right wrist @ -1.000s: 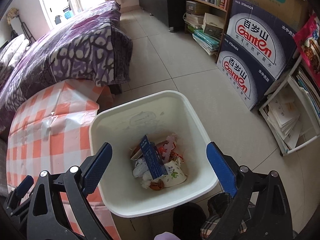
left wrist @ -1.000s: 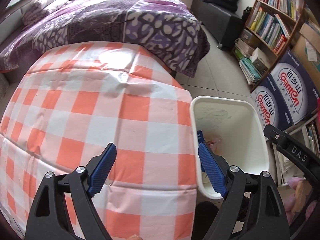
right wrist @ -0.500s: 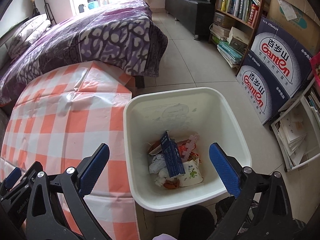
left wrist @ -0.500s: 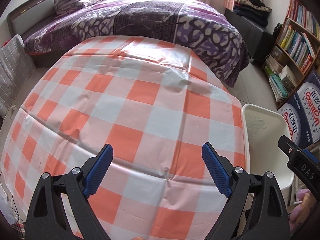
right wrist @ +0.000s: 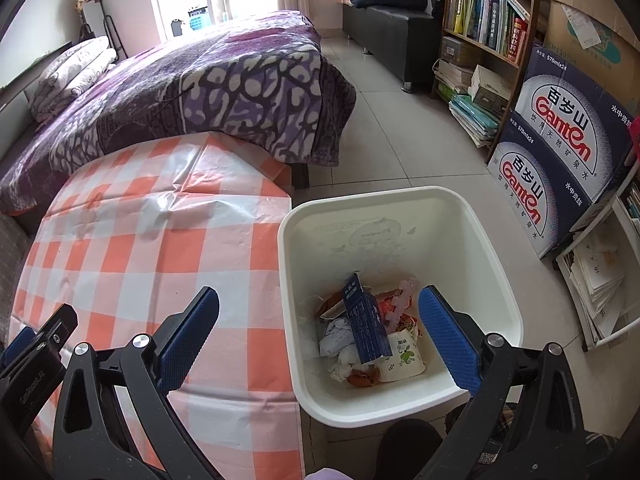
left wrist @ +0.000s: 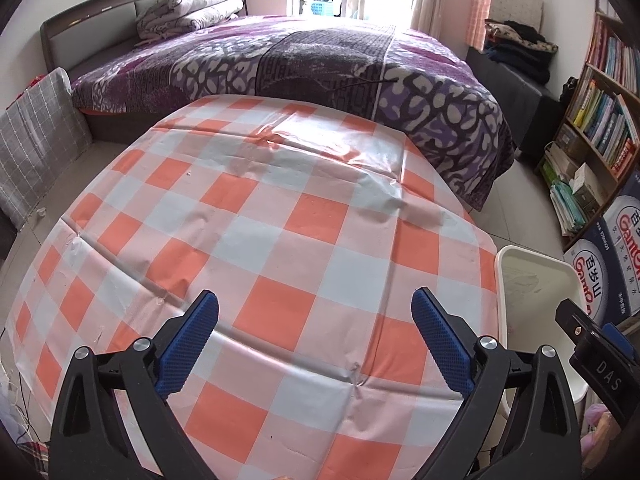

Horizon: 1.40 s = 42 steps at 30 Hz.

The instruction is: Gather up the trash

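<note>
A white plastic bin (right wrist: 476, 224) stands on the floor at the table's right edge; its rim also shows in the left wrist view (left wrist: 532, 256). Inside lie a dark blue carton (right wrist: 366, 326), crumpled white paper (right wrist: 336, 336), a white printed wrapper (right wrist: 402, 362) and red scraps. My right gripper (right wrist: 318, 334) is open and empty, held above the bin's left rim. My left gripper (left wrist: 314, 340) is open and empty above the table with the orange and white checked cloth (left wrist: 256, 240). I see no trash on the cloth.
A bed with a purple patterned blanket (left wrist: 320, 64) stands behind the table. A bookshelf (right wrist: 484, 16), stacked Ganten water boxes (right wrist: 560, 152) and a rack of papers (right wrist: 600, 280) line the right side. Grey tiled floor (right wrist: 400, 140) lies beyond the bin.
Both grippers have pulled back and swung left. The left view now centres on the table instead of the bin. The right view now shows more of the table, with the bin further right.
</note>
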Available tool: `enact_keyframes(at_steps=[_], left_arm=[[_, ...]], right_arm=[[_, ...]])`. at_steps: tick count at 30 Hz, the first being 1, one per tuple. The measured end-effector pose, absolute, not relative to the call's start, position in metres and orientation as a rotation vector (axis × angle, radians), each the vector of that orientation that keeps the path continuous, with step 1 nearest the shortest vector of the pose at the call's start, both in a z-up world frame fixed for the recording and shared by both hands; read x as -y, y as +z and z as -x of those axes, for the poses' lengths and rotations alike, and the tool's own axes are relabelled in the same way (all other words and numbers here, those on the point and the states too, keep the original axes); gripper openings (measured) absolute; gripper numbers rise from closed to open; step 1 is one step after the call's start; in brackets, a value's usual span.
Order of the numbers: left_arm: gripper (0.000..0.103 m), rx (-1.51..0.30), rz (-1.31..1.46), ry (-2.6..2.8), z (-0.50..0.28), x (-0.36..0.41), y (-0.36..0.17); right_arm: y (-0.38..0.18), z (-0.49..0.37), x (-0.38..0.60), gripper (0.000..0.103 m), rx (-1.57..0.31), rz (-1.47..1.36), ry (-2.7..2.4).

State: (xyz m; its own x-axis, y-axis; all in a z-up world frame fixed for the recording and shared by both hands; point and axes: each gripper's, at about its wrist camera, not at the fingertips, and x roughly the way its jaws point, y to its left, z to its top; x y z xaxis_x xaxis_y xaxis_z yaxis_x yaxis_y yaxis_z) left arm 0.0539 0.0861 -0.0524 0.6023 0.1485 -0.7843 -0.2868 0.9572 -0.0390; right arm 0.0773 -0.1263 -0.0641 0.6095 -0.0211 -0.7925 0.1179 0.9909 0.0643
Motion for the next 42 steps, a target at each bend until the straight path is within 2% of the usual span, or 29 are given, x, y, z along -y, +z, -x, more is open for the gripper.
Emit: enact_keyframes(at_steps=[34,42], left_arm=[[0.096,-0.918,0.21,0.044,-0.073,-0.016,-0.047],[0.096,-0.847,0.176,0.031,-0.07,-0.004,-0.035]], right_arm=[[-0.045,-0.059,0.189,0.096,-0.836,-0.131,-0.199],[-0.044,-0.055,0.198,0.096,-0.821,-0.151,-0.213]])
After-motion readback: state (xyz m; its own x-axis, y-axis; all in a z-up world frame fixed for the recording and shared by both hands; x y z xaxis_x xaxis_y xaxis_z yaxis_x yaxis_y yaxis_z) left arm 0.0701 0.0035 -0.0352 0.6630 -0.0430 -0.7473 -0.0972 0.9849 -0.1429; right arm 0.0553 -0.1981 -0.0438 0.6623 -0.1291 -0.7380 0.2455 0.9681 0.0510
